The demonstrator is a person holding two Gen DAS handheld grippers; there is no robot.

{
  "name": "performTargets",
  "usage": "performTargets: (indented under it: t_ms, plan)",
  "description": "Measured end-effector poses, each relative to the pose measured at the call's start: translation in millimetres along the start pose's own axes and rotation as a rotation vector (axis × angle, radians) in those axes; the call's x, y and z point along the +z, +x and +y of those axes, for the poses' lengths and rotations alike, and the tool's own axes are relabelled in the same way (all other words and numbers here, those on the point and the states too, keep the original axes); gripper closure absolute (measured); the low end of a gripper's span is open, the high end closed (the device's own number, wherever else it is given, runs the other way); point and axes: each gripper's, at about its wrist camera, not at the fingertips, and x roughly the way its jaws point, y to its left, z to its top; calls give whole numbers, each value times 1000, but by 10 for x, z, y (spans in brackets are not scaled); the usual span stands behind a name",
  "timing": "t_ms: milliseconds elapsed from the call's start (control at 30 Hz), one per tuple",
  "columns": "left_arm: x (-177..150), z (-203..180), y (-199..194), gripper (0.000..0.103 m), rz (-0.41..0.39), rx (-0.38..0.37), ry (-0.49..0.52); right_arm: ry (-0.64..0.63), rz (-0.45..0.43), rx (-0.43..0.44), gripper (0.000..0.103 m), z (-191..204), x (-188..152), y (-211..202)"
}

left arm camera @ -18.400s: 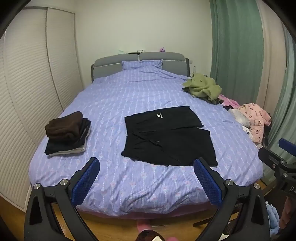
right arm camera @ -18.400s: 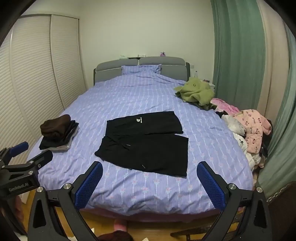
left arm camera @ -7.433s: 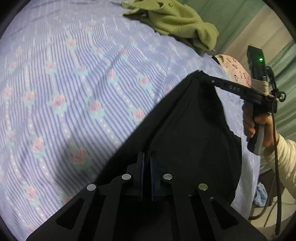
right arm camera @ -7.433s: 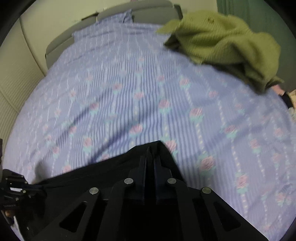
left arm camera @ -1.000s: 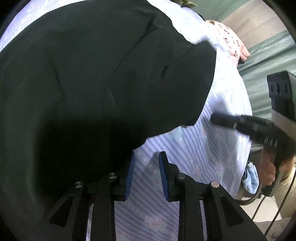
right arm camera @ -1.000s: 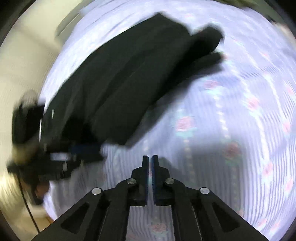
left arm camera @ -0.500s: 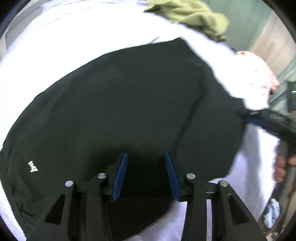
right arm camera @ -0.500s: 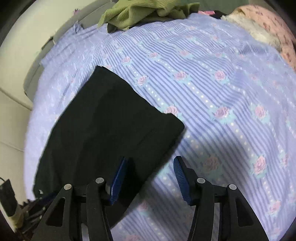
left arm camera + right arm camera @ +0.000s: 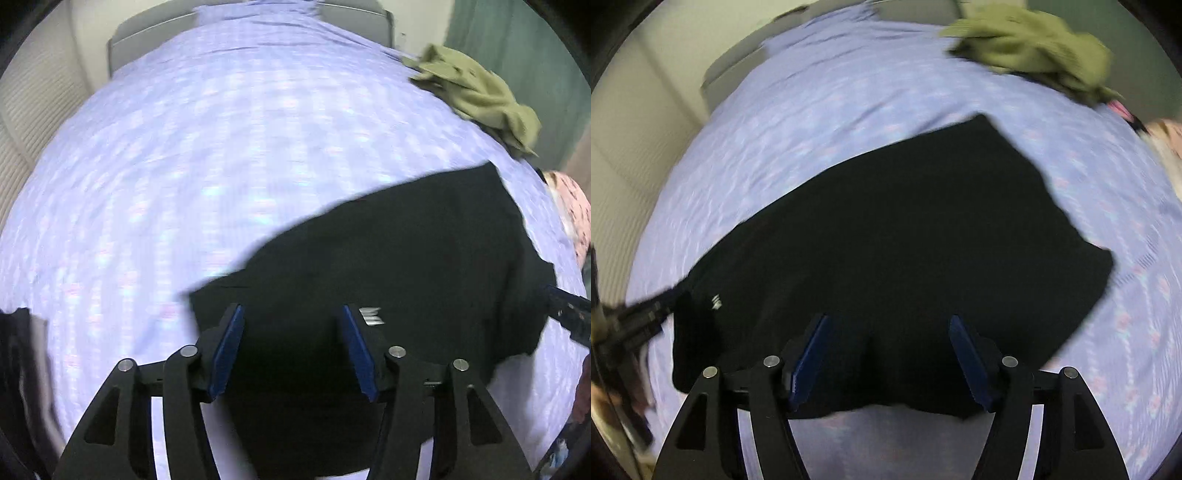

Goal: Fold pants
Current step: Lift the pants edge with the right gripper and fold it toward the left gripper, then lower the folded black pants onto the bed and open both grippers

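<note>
The black pants [image 9: 406, 258] lie folded flat on the purple flowered bedspread [image 9: 184, 147], with a small white logo [image 9: 371, 316] showing. They also fill the middle of the right wrist view [image 9: 905, 229]. My left gripper [image 9: 291, 347] is open and empty above the near left end of the pants. My right gripper [image 9: 890, 354] is open and empty above their near edge. The other gripper's tip shows at the right edge of the left wrist view [image 9: 565, 310] and at the left edge of the right wrist view [image 9: 639, 314]. Both views are motion-blurred.
An olive green garment [image 9: 476, 96] lies at the far right of the bed; it also shows in the right wrist view [image 9: 1034, 44]. Pink clothes [image 9: 572, 206] sit at the right edge. A dark stack of clothes [image 9: 18, 369] is at the left. The grey headboard [image 9: 147, 37] is at the back.
Both grippers have opened wider and pulled back from the pants, which now lie folded on the bed. Both views have swung up to show more of the bed.
</note>
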Motion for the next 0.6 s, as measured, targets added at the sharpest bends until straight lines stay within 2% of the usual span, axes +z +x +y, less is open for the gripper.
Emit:
performTargets:
  t_ms: [67, 100, 267, 367, 500, 567, 600]
  plan:
    - [16, 281, 54, 45, 10, -14, -11, -79, -4, 6, 35, 318, 12, 88]
    - [28, 370, 105, 44, 19, -46, -28, -110, -8, 5, 35, 463, 22, 114]
    - [-20, 850, 485, 44, 104, -216, -237, -176, 16, 32, 35, 988, 38, 264]
    - [-193, 839, 625, 39, 130, -278, -323, -190, 35, 32, 35, 1132, 8, 324]
    - [-276, 856, 735, 31, 114, -348, -411, -212, 60, 6, 35, 1245, -49, 393]
    - [-306, 854, 777, 31, 111, -381, -456, -212, 74, 0, 35, 1256, -79, 398]
    - [-303, 844, 795, 36, 113, -395, -464, -210, 80, -2, 35, 1264, -100, 395]
